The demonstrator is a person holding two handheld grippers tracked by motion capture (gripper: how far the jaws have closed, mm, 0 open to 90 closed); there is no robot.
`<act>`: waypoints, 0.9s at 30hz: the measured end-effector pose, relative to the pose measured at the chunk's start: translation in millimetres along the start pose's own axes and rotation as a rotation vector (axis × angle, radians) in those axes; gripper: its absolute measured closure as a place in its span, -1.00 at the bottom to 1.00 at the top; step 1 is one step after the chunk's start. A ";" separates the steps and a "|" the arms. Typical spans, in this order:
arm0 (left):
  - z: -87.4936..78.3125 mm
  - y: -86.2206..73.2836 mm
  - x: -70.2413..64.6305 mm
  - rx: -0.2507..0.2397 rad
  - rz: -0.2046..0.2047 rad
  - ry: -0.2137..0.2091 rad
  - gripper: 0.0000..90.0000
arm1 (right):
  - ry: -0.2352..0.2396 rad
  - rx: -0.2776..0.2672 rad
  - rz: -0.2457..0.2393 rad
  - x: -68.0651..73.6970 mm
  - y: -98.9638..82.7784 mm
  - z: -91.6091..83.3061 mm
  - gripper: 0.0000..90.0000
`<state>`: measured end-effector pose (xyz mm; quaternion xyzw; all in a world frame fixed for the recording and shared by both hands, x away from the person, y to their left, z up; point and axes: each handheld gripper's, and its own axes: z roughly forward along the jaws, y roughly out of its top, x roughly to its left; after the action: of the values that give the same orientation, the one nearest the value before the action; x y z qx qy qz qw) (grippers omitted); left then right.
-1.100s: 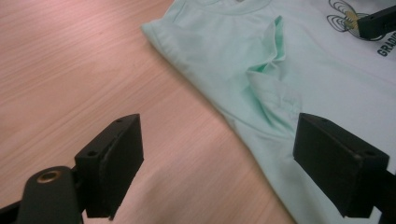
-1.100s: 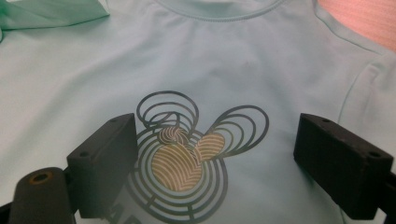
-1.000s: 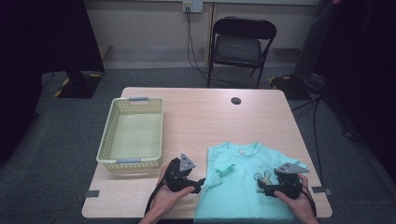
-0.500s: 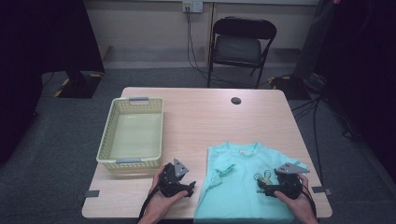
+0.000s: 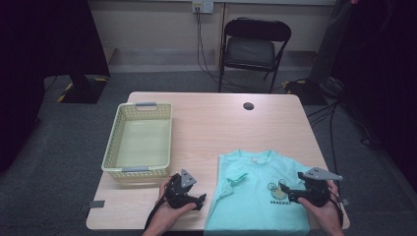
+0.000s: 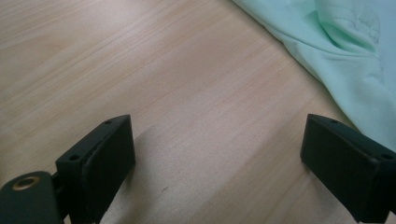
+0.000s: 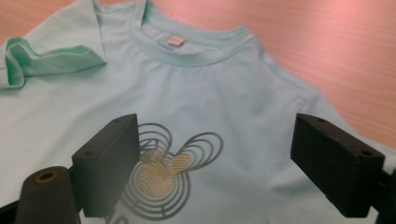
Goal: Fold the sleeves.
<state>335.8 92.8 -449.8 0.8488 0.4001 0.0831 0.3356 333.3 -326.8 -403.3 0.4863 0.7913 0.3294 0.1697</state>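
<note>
Compared with the frame one second earlier, the left gripper point(image 5: 199, 200) sits lower and closer to the near table edge, its grey top plate now turned toward the basket point(image 5: 111, 147). The right gripper point(image 5: 291, 195) has lifted slightly over the shirt; its grey plate stands higher above the hand than before. The mint-green T-shirt point(image 5: 255, 189) lies in the same place, flat on the near right part of the wooden table point(image 5: 221, 123), collar pointing away from the person, one sleeve folded over on the side nearest the left gripper.

Left gripper: jaws apart, and they have just been opening further. In the left gripper view the two black pads point(image 6: 100, 158) stand wide over bare wood, nothing between them. The shirt edge point(image 6: 336, 60) lies just beside the far-side pad; whether the two touch cannot be told.

Right gripper: jaws apart, wide. In the right gripper view the pads point(image 7: 109, 163) hang above the shirt's front, straddling the printed ring emblem point(image 7: 163, 172). No cloth is pinched between them; contact with the fabric cannot be confirmed.

The pale yellow basket stands on the far left of the table, well apart from both grippers.
</note>
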 end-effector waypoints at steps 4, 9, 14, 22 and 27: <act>-0.3 0.3 0.5 0.005 0.002 -0.002 -0.79 | -0.036 -0.017 0.015 -14.9 8.6 -14.3 -0.63; 0.3 -0.1 1.3 -0.001 0.006 -0.004 -0.81 | -0.057 -0.066 0.081 -40.7 18.1 -33.9 -0.52; 0.7 0.1 1.5 -0.001 0.006 -0.001 -0.82 | -0.068 -0.088 0.104 -64.4 18.0 -41.3 -0.26; 0.9 -0.1 1.8 -0.004 0.007 -0.003 -0.82 | -0.108 -0.027 0.123 -92.8 -7.1 -26.5 0.03; 0.9 -0.2 1.8 -0.006 0.007 -0.003 -0.82 | -0.119 0.013 0.126 -102.7 -19.0 -16.1 0.16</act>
<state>337.3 93.7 -450.8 0.8493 0.3965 0.0841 0.3382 359.5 -429.0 -410.0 0.5549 0.7499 0.3048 0.1920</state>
